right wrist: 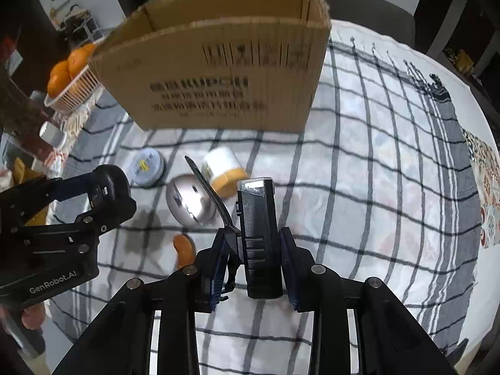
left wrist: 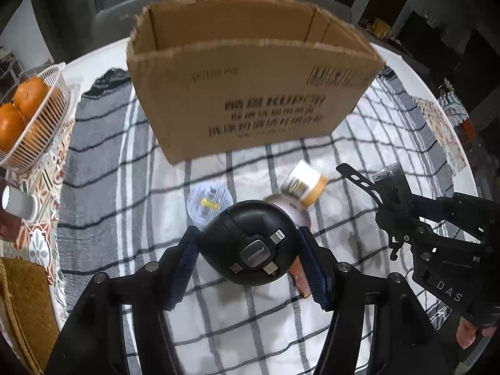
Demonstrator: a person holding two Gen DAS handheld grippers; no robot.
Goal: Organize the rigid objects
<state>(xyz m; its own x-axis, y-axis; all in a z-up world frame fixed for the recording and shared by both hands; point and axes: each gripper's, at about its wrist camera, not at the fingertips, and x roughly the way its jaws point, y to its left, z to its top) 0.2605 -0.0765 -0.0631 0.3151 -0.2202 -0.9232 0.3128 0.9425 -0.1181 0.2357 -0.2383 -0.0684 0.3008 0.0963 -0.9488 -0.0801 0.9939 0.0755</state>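
Left wrist view: the left claw [left wrist: 250, 259] pinches a round black cable reel [left wrist: 248, 243] between its blue pads, held above the table; the reel's face carries a grey badge reading "pisen" upside down with three plug tips folded around it. In the right wrist view the right claw [right wrist: 251, 262] is pressed onto a black boxy gadget [right wrist: 259, 237] standing upright, a thin black strap [right wrist: 207, 193] curving off toward 11 o'clock. A cardboard box [left wrist: 250, 93], open at the top with torn edges, stands at 12 o'clock; its printed lettering is blurred and unreadable, and its inside floor is out of sight. Between box and claws lie a tipped white bottle with a yellow cap [right wrist: 223, 170], a round tin with a pale label [right wrist: 147, 167], a shiny silver dome [right wrist: 189, 200] and an orange curved piece [right wrist: 184, 251]. In the left view the reel covers most of the dome and the orange piece. The table [right wrist: 359, 36] is round and white, spread with a grey-and-white checked cloth [right wrist: 375, 187]. At 9 o'clock a white wire basket [left wrist: 43, 125] holds oranges [left wrist: 29, 97], beside a white cup [left wrist: 18, 203]. The room behind is dim, with grey chair backs [left wrist: 150, 6] beyond the box.
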